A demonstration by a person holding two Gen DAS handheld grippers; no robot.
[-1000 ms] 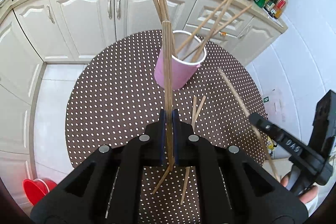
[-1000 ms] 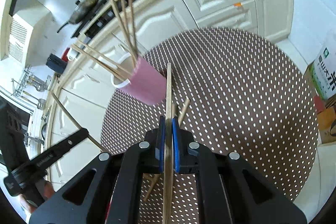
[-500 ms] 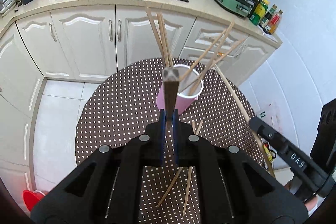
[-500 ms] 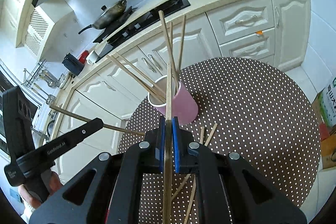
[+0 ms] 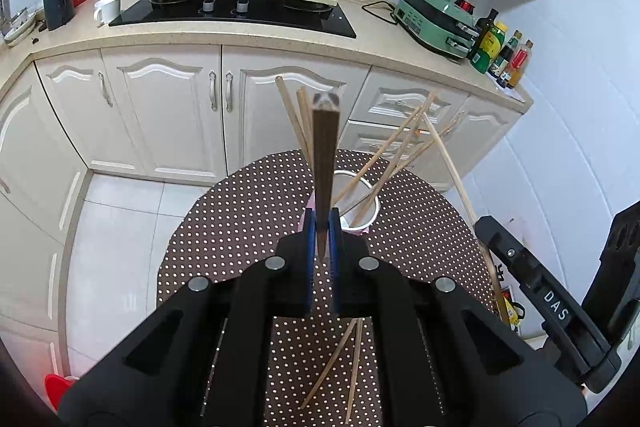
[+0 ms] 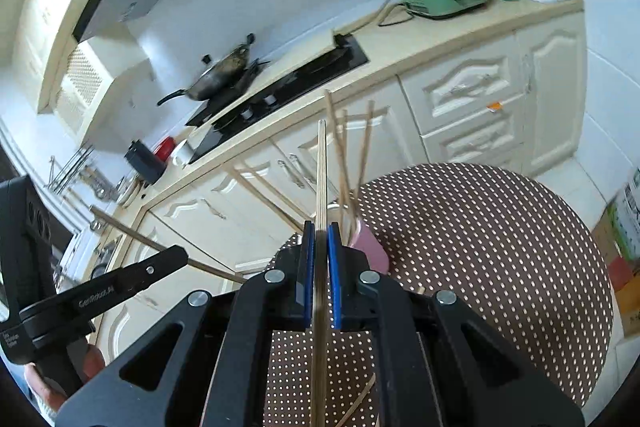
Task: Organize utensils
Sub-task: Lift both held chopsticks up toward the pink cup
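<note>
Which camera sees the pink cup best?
The left wrist view. There the pink cup's white open rim and the chopsticks leaning out of it show, though the left gripper hides its lower body. In the right wrist view only a pink sliver peeks out beside the right gripper.

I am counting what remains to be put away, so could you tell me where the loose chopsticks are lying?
In the left wrist view, two loose chopsticks lie crossed on the dotted table, on the near side of the pink cup.
</note>
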